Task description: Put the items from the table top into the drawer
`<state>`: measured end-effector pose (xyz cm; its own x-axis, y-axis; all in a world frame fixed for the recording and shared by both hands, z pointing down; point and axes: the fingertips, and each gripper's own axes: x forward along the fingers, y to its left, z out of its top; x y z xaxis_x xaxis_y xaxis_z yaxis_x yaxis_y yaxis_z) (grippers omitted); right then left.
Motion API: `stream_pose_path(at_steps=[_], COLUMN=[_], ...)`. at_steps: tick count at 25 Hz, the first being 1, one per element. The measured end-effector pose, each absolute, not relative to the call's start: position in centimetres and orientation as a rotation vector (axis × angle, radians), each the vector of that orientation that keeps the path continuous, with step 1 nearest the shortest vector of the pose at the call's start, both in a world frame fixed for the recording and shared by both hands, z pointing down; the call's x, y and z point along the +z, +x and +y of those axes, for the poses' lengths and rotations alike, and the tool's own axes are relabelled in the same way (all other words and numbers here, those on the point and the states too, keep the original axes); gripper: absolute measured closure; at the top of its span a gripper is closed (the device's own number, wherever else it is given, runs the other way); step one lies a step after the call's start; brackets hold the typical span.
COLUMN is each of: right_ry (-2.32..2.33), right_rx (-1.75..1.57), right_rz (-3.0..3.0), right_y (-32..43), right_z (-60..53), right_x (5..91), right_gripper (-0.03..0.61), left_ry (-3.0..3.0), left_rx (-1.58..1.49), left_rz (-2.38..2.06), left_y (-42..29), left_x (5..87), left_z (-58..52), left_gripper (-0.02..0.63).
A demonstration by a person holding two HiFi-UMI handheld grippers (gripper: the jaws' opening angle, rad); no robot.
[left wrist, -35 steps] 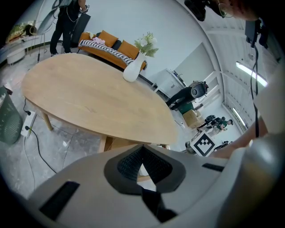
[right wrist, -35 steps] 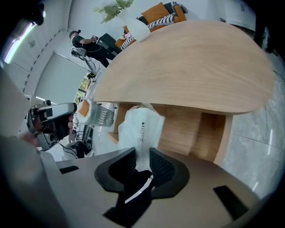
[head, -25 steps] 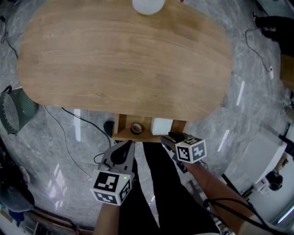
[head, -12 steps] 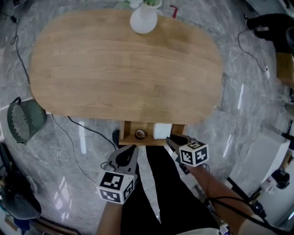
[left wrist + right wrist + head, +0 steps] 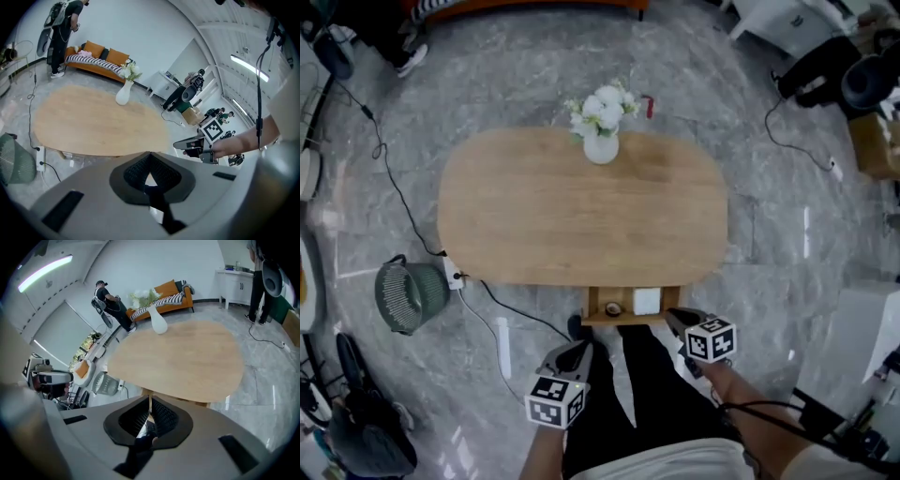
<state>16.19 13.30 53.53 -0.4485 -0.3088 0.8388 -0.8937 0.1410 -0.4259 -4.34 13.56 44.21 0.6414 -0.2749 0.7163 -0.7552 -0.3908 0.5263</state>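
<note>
While the drawer [image 5: 593, 304] stands open under the near edge of the oval wooden table [image 5: 581, 216], two items are seen lying inside it: a roll of tape [image 5: 612, 308] towards the left and a white box [image 5: 646, 301] just beside it on the right. On the table top, a white vase [image 5: 601, 148] filled with white flowers [image 5: 605, 108] is set upright at the middle of the far edge. Both grippers are held on the near side of the drawer, over the person's dark trousers [image 5: 647, 394], and neither is touching the drawer or its contents. The left gripper [image 5: 579, 349] is kept below and to the left of the drawer, with its jaws brought together and nothing caught between them. The right gripper [image 5: 671, 314] is placed just beside the drawer's right corner; its jaws are closing, only a thin slit is left between the pads, and nothing is held there. On the grey marble floor to the left of the table, a green mesh basket [image 5: 411, 295] is seen, with a white power strip [image 5: 453, 277] beside it and a black cable [image 5: 389, 178] trailing away from it. An orange sofa [image 5: 96, 54] is made out beyond the table in the left gripper view.
</note>
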Motion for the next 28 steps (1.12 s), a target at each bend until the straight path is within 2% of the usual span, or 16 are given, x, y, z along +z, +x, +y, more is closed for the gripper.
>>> stream_pose_path(at_steps=[17, 28], right_ry=[1.267, 1.465], right_rx=[1.228, 1.216], right_rz=[-1.950, -2.057], right_y=[17.0, 17.1], right_z=[15.4, 18.9], right_x=[37.1, 28.5], right_gripper=[0.546, 0.545], left_ry=[2.148, 2.268], left_rx=[0.666, 0.654], left_rz=[-0.713, -0.661], left_y=[-5.8, -6.6], left_x=[30.1, 23.8], left_z=[15.6, 18.5], left_gripper=[0.612, 0.614])
